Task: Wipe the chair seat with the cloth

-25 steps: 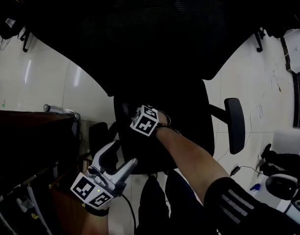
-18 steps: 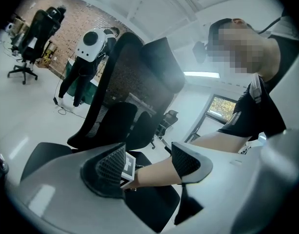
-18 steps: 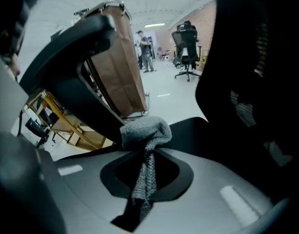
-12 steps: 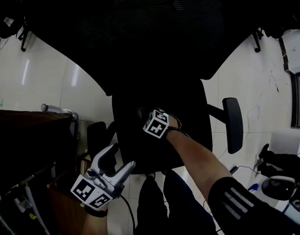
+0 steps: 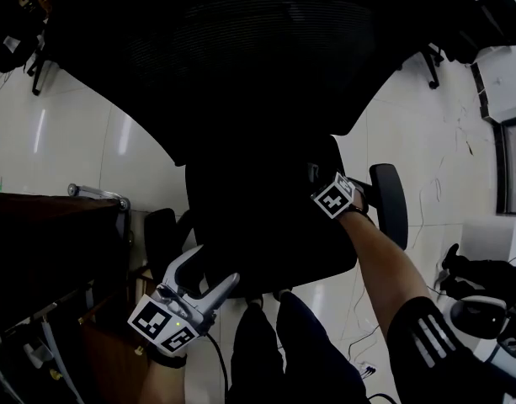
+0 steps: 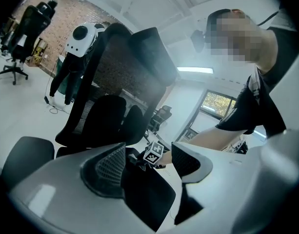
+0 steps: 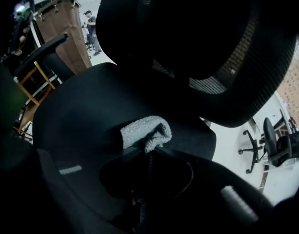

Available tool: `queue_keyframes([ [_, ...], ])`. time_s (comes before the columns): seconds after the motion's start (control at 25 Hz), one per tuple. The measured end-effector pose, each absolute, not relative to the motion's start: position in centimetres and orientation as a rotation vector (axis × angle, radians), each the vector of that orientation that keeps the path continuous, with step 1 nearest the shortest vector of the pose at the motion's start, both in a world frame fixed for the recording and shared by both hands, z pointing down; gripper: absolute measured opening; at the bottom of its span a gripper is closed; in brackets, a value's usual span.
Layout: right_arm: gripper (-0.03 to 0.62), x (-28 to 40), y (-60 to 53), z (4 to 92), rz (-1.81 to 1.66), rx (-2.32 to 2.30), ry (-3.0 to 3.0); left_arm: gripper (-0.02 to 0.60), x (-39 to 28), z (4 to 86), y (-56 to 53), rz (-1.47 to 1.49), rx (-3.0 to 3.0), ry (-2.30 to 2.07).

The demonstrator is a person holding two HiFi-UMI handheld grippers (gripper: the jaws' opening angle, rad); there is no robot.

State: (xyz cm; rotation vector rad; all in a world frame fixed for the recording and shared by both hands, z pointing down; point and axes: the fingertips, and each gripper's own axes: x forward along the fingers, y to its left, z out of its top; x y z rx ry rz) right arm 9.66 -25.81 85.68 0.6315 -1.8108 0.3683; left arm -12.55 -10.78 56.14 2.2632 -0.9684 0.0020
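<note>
The black office chair seat [image 5: 258,225] fills the middle of the head view, under its tall mesh backrest [image 5: 241,49]. My right gripper [image 5: 316,179] is low over the seat's right side, close to the right armrest [image 5: 389,202]. In the right gripper view its jaws [image 7: 148,149] are shut on a folded grey cloth [image 7: 144,129] that lies pressed on the seat [image 7: 86,111]. My left gripper [image 5: 209,269] hangs open and holds nothing, off the seat's front left corner. The left gripper view [image 6: 149,162] looks across the seat at the right gripper's marker cube [image 6: 154,153].
A dark brown desk [image 5: 47,234] stands at the left, next to the chair's left armrest [image 5: 161,236]. White floor surrounds the chair, with cables [image 5: 363,343] at the lower right. Another chair's base [image 5: 434,66] stands at the upper right. My legs [image 5: 283,352] are in front of the seat.
My right gripper has slid the cloth rightward across the seat, from its left-middle to beside the right armrest. The left gripper has stayed about where it was, open.
</note>
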Motion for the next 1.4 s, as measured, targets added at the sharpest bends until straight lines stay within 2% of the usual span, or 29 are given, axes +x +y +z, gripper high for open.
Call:
queue_keyframes([
  [0.12, 0.031, 6.1, -25.0, 84.6, 0.436, 0.633, -1.873, 0.319, -12.6, 56.0, -10.4, 0.006, 2.26, -0.971],
  [0.44, 0.031, -16.1, -14.2, 83.0, 0.278, 0.152, -2.117, 0.319, -13.3, 56.0, -9.8, 0.009, 2.244, -1.006],
  [0.6, 0.032, -19.9, -9.4, 84.4, 0.197, -0.005, -2.108, 0.321, -13.9, 56.8, -9.2, 0.022, 2.236, -1.021],
  [0.8, 0.031, -15.7, -9.2, 86.1, 0.256, 0.017, -2.081, 0.32, -14.3, 57.4, -8.5, 0.028, 2.214, -1.024],
  [1.2, 0.031, 7.9, -14.0, 86.8, 0.32, 0.309, -1.816, 0.321, -12.5, 56.5, -8.1, 0.016, 2.238, -0.966],
  [1.4, 0.031, 12.2, -15.8, 85.8, 0.445, 0.493, -1.742, 0.321, -12.3, 56.4, -7.7, 0.023, 2.234, -0.963],
])
